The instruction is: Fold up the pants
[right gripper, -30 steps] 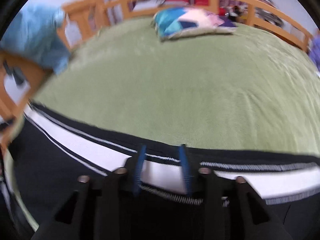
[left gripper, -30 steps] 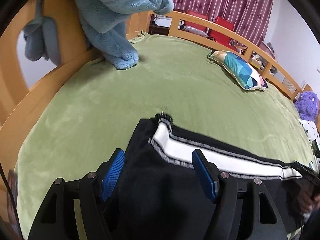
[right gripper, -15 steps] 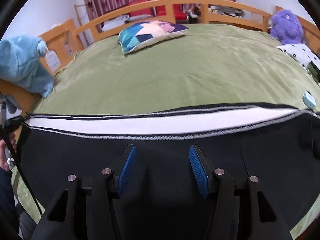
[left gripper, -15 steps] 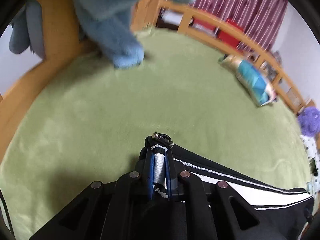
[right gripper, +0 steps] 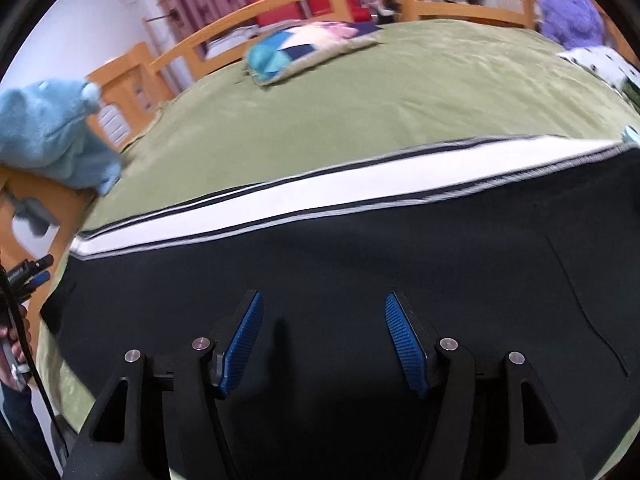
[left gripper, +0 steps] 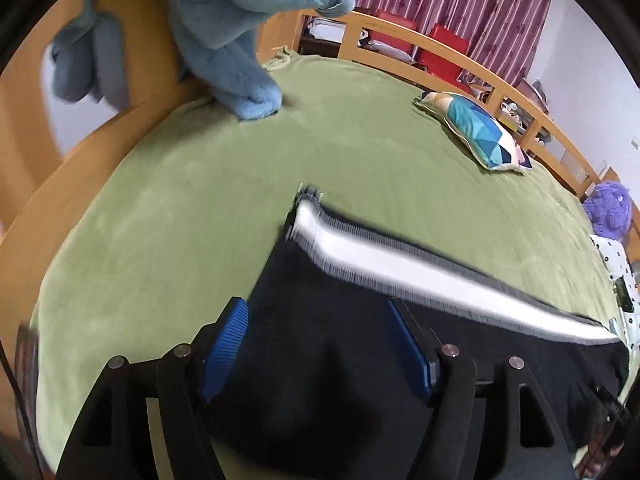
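Pants (left gripper: 360,360) lie flat beneath both grippers' spread fingers (right gripper: 404,340).

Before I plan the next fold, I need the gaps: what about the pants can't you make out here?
- Pants, left wrist view: near edge hidden under the left gripper; stripe motion-blurred.
- Right wrist view: near edge hidden under the right gripper; right end cut by the frame.
- Waistband versus cuffs: cannot tell.
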A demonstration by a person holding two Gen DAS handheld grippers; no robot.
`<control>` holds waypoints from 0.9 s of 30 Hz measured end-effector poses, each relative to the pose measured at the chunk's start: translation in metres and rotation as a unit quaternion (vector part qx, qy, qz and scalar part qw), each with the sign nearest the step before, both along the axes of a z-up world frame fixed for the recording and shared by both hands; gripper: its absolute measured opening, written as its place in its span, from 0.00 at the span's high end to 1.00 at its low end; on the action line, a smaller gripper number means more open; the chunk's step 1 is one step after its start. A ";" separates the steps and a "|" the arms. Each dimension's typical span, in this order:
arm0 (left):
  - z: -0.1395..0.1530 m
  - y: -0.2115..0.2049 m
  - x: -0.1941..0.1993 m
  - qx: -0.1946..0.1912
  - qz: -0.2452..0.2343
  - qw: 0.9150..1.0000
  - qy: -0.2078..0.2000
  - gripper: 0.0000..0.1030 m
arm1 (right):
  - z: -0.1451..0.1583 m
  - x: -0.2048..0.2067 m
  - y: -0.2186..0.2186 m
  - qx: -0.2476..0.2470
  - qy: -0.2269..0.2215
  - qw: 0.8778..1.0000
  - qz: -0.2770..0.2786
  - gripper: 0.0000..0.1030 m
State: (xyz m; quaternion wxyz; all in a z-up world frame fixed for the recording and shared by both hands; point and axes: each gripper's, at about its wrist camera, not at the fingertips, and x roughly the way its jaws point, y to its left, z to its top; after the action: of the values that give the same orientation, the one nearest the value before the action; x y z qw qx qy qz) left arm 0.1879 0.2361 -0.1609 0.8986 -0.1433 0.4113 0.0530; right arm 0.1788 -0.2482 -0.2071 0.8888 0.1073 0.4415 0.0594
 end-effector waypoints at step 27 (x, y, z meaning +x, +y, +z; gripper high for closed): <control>-0.052 0.036 -0.029 -0.116 0.115 0.986 -0.025 0.79 | 0.022 -0.091 -0.034 0.002 -0.012 0.995 -0.097 0.41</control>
State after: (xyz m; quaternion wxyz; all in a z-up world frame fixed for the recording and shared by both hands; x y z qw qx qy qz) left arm 0.1584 0.2717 -0.2129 0.8737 -0.2946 0.3728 0.1044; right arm 0.0879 -0.2824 -0.1853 0.8954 0.1510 0.4182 -0.0252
